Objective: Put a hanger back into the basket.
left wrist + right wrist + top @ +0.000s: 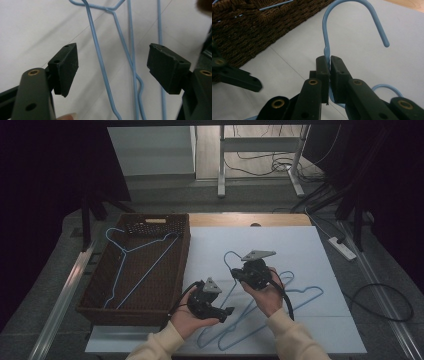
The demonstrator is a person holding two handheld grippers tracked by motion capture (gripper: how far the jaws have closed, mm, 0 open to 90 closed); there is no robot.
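Right hand-held gripper (329, 65) clamped on blue hanger (352, 15) neck below its hook; left hand-held gripper (112, 65) wide open over hanger wires (white worktop (300, 250) beneath).

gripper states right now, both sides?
Left gripper: open, jaws either side of blue hanger wires, not gripping.
Right gripper: closed on the neck of a blue wire hanger, just below its hook.

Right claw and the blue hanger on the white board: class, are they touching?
Touching. In the right gripper view, the right claw is shut on the neck of the blue hanger, just below its hook.
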